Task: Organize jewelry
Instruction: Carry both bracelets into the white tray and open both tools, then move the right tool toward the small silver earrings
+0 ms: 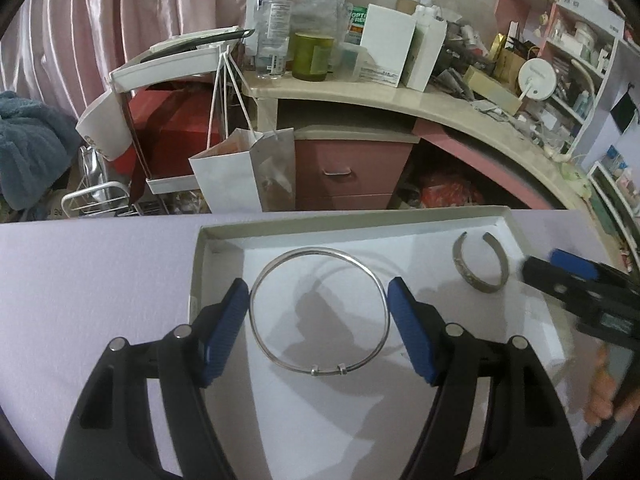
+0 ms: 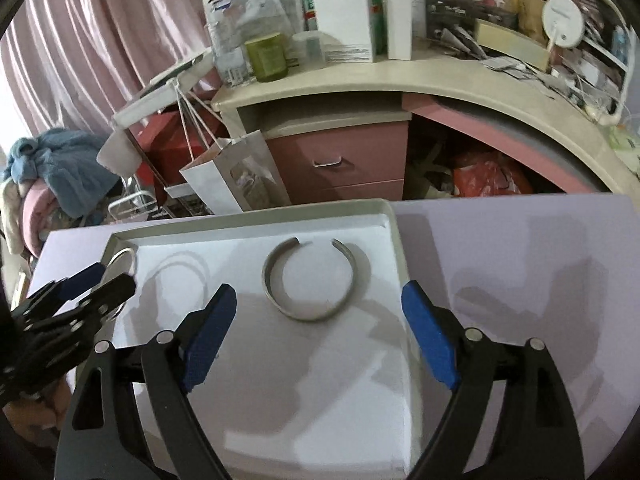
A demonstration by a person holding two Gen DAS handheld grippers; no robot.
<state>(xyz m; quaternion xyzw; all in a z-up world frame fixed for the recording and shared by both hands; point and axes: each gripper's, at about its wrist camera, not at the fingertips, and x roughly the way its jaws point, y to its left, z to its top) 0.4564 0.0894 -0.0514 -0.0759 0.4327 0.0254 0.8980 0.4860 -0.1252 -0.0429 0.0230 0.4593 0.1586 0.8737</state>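
Silver metal defines both task items, and both lie inside the shallow white tray [image 1: 516, 226] resting on your lavender bench [image 1: 100, 264]. In the left wrist view, your left tongs [image 1: 318, 320] stand apart, with the thin round bangle [image 1: 320, 254] lying flat on the tray floor between the two blue pads [image 1: 224, 328]; the ring's outer edge sits just beside each pad, and contact cannot be confirmed. Two small beads sit on the bangle's near arc. The open cuff bracelet [image 1: 480, 282] lies well to the right in the same tray, its gap facing the far wall of the tray. Your right tongs [image 1: 568, 264] enter from the right edge, blurred, near the cuff. In the right wrist view, your right tongs [image 2: 320, 326] stand wide apart and grip nothing; the cuff bracelet [image 2: 310, 312] lies flat on the tray [image 2: 256, 220] floor ahead of and between the blue pads [image 2: 208, 332], clear of both. Your left tongs [image 2: 96, 280] appear at the left edge over the bangle [image 2: 120, 254], of which only a short arc shows. A pink-fronted desk [image 2: 340, 160] stands beyond the bench.
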